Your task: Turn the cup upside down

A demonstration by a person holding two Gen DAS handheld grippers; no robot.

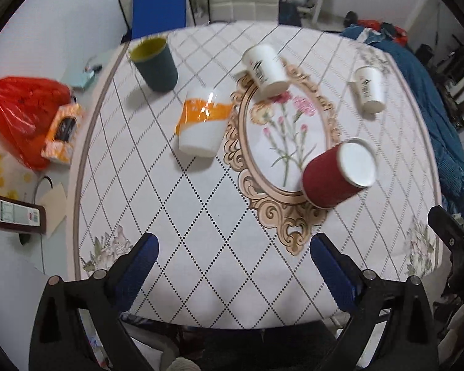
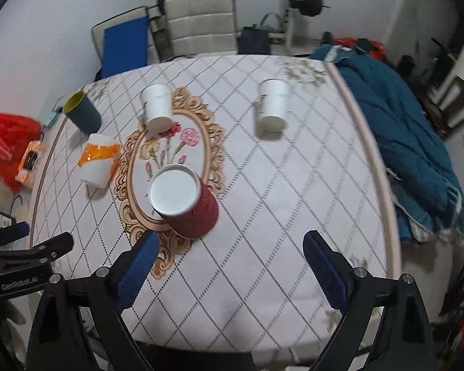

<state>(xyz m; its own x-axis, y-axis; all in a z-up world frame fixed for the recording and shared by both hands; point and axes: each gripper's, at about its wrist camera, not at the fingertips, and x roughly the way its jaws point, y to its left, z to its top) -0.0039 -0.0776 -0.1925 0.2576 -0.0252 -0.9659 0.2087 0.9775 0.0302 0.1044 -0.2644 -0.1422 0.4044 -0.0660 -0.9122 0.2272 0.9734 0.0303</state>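
Observation:
A dark red ribbed paper cup point(image 1: 334, 176) point(image 2: 188, 204) stands upright on the flowered medallion, white inside showing. A white cup with an orange band point(image 1: 202, 122) point(image 2: 98, 162) stands to its left. Two white printed paper cups point(image 1: 265, 69) point(image 1: 368, 89) stand farther back; in the right wrist view they are at centre point(image 2: 157, 106) and right point(image 2: 273, 103). A dark green cup with a yellow inside point(image 1: 154, 63) point(image 2: 82, 111) stands at the far left. My left gripper point(image 1: 233, 262) and right gripper point(image 2: 230, 256) are both open and empty, above the table's near edge.
The table point(image 1: 201, 232) has a white diamond-pattern cloth. A red plastic bag point(image 1: 21, 114) and an orange box point(image 1: 62, 133) lie left of it. A blue blanket point(image 2: 411, 142) lies to the right. Chairs point(image 2: 201, 24) stand behind.

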